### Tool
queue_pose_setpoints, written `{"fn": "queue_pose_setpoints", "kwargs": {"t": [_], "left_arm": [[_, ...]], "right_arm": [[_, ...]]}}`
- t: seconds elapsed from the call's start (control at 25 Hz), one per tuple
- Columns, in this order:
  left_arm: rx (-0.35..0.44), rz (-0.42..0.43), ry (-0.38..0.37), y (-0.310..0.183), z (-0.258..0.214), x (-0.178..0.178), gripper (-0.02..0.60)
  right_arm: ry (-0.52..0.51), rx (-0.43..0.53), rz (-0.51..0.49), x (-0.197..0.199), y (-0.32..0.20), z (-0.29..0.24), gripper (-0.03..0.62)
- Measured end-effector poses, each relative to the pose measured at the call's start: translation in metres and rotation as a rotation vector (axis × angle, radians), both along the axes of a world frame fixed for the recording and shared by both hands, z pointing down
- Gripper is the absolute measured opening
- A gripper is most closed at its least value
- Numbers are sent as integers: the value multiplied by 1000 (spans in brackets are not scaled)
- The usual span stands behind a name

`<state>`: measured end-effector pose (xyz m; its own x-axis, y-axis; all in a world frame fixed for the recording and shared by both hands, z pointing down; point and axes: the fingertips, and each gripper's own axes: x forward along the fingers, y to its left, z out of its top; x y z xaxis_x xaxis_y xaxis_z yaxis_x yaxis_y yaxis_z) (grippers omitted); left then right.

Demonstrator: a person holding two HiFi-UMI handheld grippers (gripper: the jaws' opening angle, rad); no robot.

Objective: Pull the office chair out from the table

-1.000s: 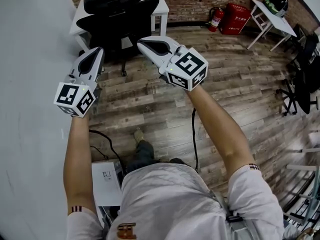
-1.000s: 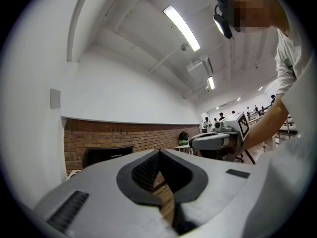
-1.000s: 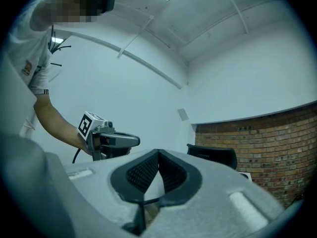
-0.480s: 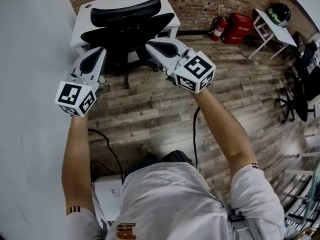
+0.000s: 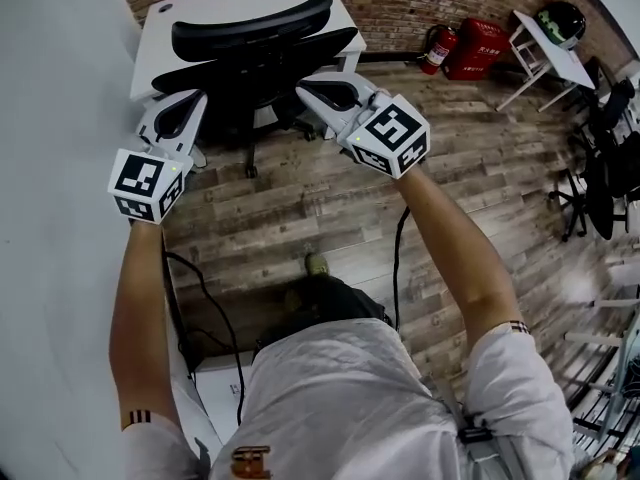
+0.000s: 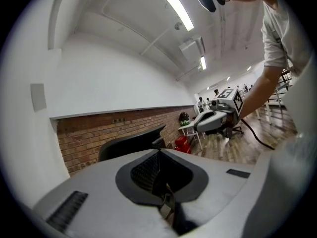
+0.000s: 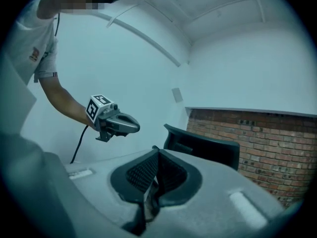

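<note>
A black office chair (image 5: 250, 63) stands pushed in at a white table (image 5: 200, 8) by the brick wall, its back toward me. My left gripper (image 5: 188, 98) is held level just off the left side of the chair's backrest, shut and empty. My right gripper (image 5: 304, 90) hovers by the backrest's right side, also shut with nothing in it. Neither touches the chair. In the left gripper view the closed jaw tips (image 6: 159, 151) point at the chair's back (image 6: 131, 142). The right gripper view shows its closed tips (image 7: 156, 150) and the chair (image 7: 200, 145) beyond.
A grey wall (image 5: 50, 268) runs along the left. A red fire extinguisher (image 5: 436, 40) and a red box (image 5: 475, 43) stand at the brick wall. A white side table (image 5: 545, 43) with a helmet (image 5: 557, 13) and another dark chair (image 5: 610, 168) are at right. A cable (image 5: 200, 298) trails on the wood floor.
The person has stepped toward the chair. Both grippers have come forward with them and now flank the backrest, which sits nearer in the head view. The jaws stay shut.
</note>
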<state>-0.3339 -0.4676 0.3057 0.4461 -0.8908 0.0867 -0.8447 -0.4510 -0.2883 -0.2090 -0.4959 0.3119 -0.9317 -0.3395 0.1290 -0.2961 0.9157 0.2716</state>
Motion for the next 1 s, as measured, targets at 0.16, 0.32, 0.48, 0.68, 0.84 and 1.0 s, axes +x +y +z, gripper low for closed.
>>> {"fn": "queue_pose_setpoints", "kwargs": {"t": [0.16, 0.32, 0.48, 0.68, 0.84, 1.0], "left_arm": [[-40, -44, -74, -31, 15, -26, 31], [-109, -70, -156, -58, 39, -50, 80], [-169, -78, -281, -84, 60, -69, 134], [-237, -69, -418, -118, 82, -84, 200], [-309, -72, -520, -133, 103, -105, 229], [-388, -69, -622, -144, 126, -124, 244]], "right_arm": [[55, 5, 15, 5, -41, 15, 41], [133, 31, 11, 9, -79, 29, 66], [206, 54, 5, 12, -115, 38, 97], [339, 85, -4, 19, -160, 55, 146], [462, 105, -8, 25, -192, 72, 198], [600, 129, -16, 32, -225, 93, 241]]}}
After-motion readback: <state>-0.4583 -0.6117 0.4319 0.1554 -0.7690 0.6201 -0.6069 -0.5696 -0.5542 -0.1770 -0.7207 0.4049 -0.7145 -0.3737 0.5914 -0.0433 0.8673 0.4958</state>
